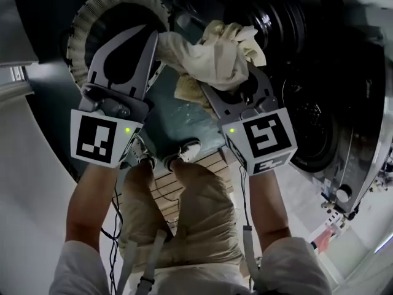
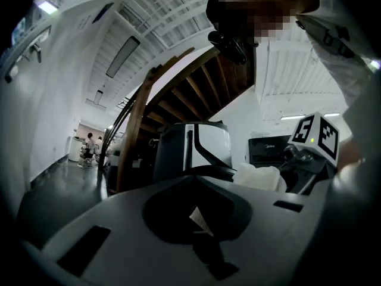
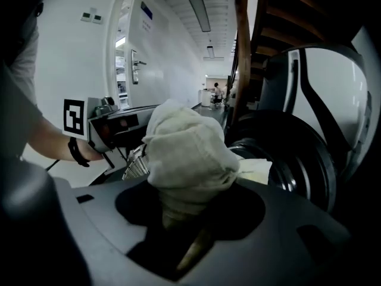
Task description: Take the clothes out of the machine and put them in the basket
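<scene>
Spanning the gap between both grippers, the cream garment (image 1: 209, 57) is held clear in front of the washing machine (image 1: 276, 23), whose drum stands open, near the white ribbed basket (image 1: 92, 17). Writing: a pale brand word on a dark appliance (image 2: 271, 151) is too small to read, and each gripper's cube (image 1: 98, 137) carries square black-and-white codes. Right gripper (image 3: 190, 186): jaws partly closed, clamped on the bunched cloth. Left gripper (image 2: 208, 173): jaws pressed together, nipping the garment's other end.
</scene>
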`<state>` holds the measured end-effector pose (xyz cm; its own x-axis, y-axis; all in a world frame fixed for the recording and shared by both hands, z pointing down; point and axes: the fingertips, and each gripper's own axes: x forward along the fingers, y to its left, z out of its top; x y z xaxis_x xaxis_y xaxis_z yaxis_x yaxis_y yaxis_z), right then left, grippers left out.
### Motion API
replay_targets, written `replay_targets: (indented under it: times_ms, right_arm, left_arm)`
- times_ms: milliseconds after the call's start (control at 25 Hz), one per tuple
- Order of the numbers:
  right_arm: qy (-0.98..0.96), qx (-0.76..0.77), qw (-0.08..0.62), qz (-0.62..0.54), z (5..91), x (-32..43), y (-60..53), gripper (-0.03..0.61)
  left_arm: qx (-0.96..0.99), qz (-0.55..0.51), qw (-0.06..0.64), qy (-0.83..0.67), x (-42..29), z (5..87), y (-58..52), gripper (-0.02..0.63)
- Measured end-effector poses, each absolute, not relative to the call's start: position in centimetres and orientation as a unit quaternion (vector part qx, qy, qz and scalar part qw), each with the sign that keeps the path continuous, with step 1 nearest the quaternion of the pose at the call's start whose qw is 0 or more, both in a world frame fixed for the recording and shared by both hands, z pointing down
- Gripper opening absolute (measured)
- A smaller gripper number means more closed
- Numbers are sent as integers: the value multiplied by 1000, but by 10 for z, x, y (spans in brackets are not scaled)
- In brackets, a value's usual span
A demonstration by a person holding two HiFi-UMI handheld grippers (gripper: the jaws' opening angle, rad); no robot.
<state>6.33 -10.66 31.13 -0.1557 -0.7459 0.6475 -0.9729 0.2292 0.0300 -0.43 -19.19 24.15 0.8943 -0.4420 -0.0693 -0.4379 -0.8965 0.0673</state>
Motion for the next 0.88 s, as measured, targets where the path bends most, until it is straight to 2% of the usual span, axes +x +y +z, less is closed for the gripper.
replay_targets:
  times_ms: [200,480,880]
  right_arm:
    - [-749,575,260,201,311,18,-142,250]
    - [-778,537,250,207,313,-87,-205,250]
    - [-837,458,223,202,326,-167,-246,253]
  left_arm:
    - [963,-40,25,-264,-60,239,-212,12]
    - [952,-14,45,-303,-162,260,-249,12]
    - [914,-2,57,-401,-233,280,-270,12]
